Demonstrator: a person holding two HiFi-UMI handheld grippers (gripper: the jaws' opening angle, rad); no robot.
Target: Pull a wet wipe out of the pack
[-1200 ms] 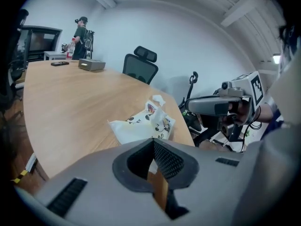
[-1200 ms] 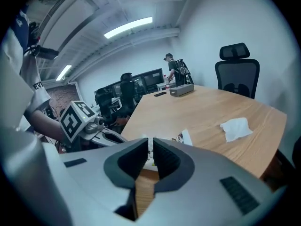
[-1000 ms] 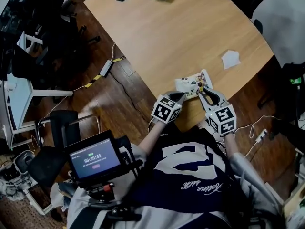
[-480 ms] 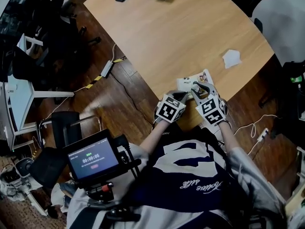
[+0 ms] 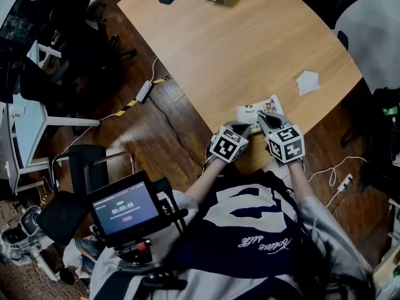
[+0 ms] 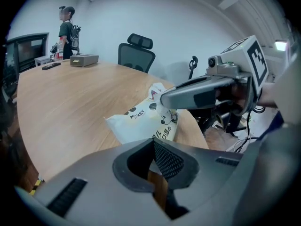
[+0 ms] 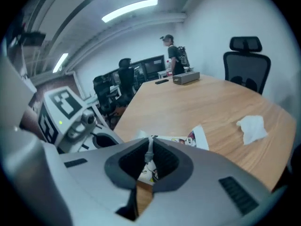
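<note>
Fingers on the left gripper are closed tip to tip in its own view, and they meet right at the near edge of the pack; I cannot tell whether they nip that edge. The pack lies on the table close to its near edge, and the right gripper reaches in from the right with its tip over the pack's top. A phone and a grey box sit by the far edge. Switching to the right gripper view, I see those fingers drawn together on a strip of wipe, thin and pale, standing up between the tips, with the pack showing just beyond them. A crumpled tissue lies well apart near the right edge. From the head view, both grippers come in side by side over the near edge toward the right corner: the left one's tip is at the pack's near left end and the right one's is on the pack's top. The tissue lies beyond, by the right edge.
</note>
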